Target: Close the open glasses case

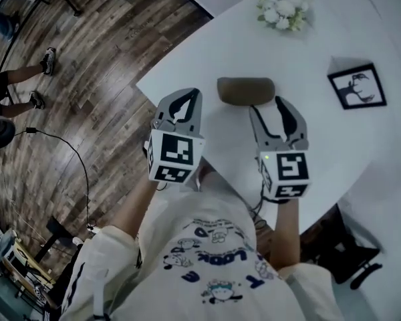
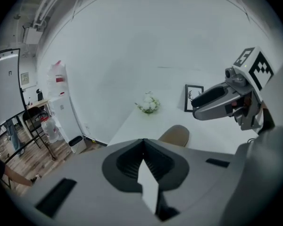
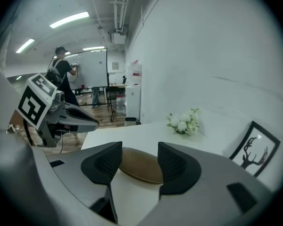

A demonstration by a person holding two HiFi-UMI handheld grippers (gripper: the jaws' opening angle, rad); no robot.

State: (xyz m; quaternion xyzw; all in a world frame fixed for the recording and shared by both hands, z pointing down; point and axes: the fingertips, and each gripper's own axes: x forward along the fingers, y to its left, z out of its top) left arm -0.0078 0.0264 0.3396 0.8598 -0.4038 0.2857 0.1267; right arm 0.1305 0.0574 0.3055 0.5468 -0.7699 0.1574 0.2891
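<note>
Brown glasses case [image 1: 246,89] on bench [image 1: 207,52], just ahead of R hand-held gripper [image 1: 268,110], whose jaws are apart w/ nothing gripped. L hand-held gripper [image 1: 186,103] is nearby, jaws together.

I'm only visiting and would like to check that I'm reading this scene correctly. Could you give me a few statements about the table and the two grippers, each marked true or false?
1. The left gripper is shut with nothing in it. True.
2. The right gripper is clamped on the brown case. False: its jaws stand apart, and the case lies just ahead, untouched.
3. A bunch of white flowers sits on the white table. True.
4. The framed picture shows a sailing boat. False: it shows a dark antlered deer.
</note>
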